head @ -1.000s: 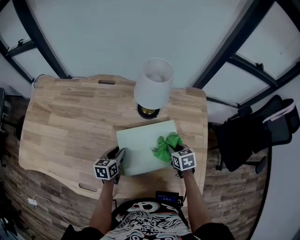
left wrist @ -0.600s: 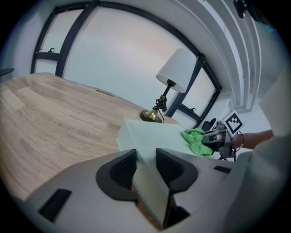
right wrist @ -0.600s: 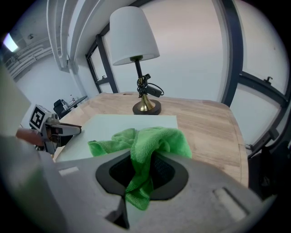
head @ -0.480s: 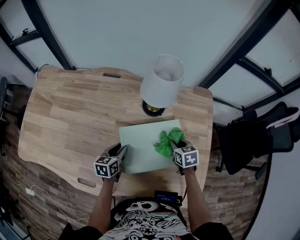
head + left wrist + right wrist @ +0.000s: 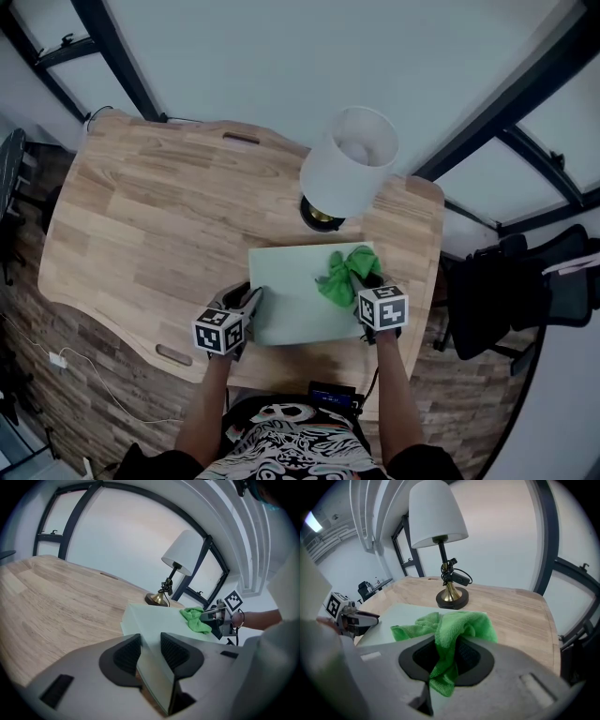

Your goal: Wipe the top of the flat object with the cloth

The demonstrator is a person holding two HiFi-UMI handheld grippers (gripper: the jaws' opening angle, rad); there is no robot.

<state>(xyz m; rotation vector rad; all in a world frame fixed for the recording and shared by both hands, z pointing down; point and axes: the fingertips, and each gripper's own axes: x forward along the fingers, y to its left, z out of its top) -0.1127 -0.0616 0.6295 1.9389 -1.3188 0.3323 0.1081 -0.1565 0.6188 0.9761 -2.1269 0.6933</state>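
The pale green flat object (image 5: 295,302) lay on the wooden surface (image 5: 141,216) in front of the lamp (image 5: 349,173), its near left corner pinched in the left claw (image 5: 251,300). It looked thin, stiff and light, and likely to slide unless steadied at that edge. The right claw (image 5: 364,283) was clamped on the soft, limp green cloth (image 5: 341,274), bunched on the object's far right part.

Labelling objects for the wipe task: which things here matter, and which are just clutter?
In the job: green cloth, shut in the right gripper; pale flat board, clamped at its edge by the left gripper.
Lying about: lamp, office chair.
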